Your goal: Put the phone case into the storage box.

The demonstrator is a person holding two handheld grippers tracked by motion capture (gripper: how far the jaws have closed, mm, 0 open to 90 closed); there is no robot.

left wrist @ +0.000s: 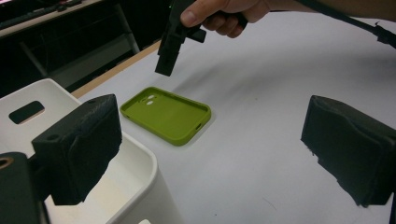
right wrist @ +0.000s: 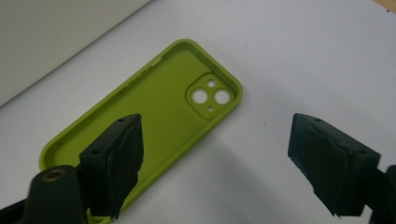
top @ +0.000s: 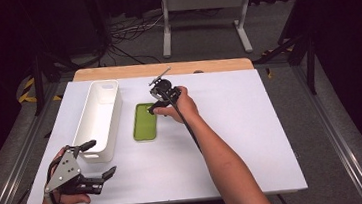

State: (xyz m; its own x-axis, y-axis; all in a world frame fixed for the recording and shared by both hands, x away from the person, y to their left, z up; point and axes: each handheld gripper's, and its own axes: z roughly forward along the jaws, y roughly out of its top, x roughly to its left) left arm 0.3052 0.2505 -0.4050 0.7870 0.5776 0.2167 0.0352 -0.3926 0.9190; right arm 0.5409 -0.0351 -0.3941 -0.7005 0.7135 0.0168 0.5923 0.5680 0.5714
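Right now we hold the right gripper [top: 155,106], jaws spread, over the green phone case [top: 144,121], left gripper [top: 100,158] spread beside the white bin [top: 99,119].

lime-green phone case [top: 144,121], white bin [top: 98,118], white table [top: 233,142], black tools

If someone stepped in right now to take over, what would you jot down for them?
Right tool: open, hovering over the green phone case, one jaw above its right edge and the other out over the table; nothing gripped.
Left tool: open, holding nothing, waiting at the near end of the white bin.
The case lies flat, inside facing up, on the white table, just right of the bin.
Done: the approach only.
Left: probably grip the case's edge and lift it; the bin looks like the likely destination.
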